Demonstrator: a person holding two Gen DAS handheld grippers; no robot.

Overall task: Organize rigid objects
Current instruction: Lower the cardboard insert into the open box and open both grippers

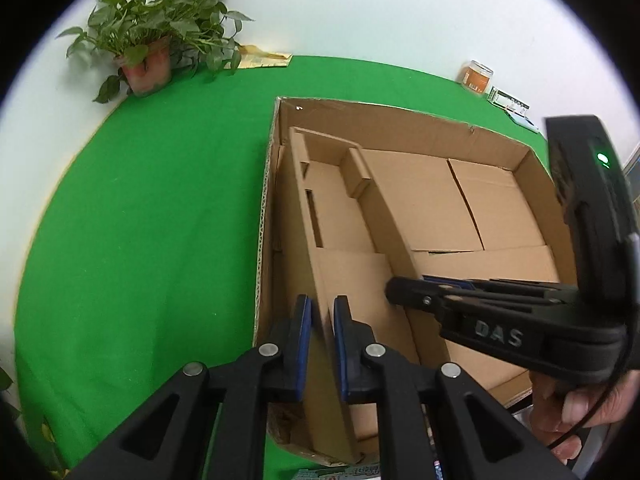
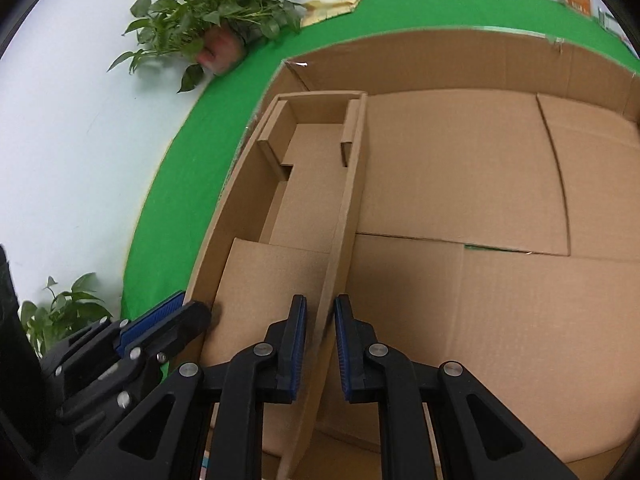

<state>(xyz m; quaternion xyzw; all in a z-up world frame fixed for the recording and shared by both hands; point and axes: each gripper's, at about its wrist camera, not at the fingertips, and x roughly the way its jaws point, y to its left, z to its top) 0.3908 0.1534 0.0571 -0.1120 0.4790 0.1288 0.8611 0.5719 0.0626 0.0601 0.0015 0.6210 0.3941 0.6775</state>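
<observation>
A large open cardboard box (image 1: 400,110) (image 2: 440,40) stands on the green table (image 1: 160,200). Inside it, along its left side, sits a long narrow cardboard insert (image 1: 340,208) (image 2: 308,184) with upright walls. My left gripper (image 1: 322,312) is shut on the insert's left wall near its front end; in the right wrist view the left gripper (image 2: 192,308) shows at the lower left. My right gripper (image 2: 320,312) is shut on the insert's right wall, and the right gripper (image 1: 404,290) reaches in from the right. A hand (image 1: 580,408) holds it.
A potted plant (image 1: 148,60) (image 2: 216,20) stands at the table's far left corner, with a tan envelope (image 1: 260,58) beside it. A jar (image 1: 476,76) and a small carton (image 1: 508,102) are at the far right. The box's right part holds only flat cardboard flaps (image 2: 480,180).
</observation>
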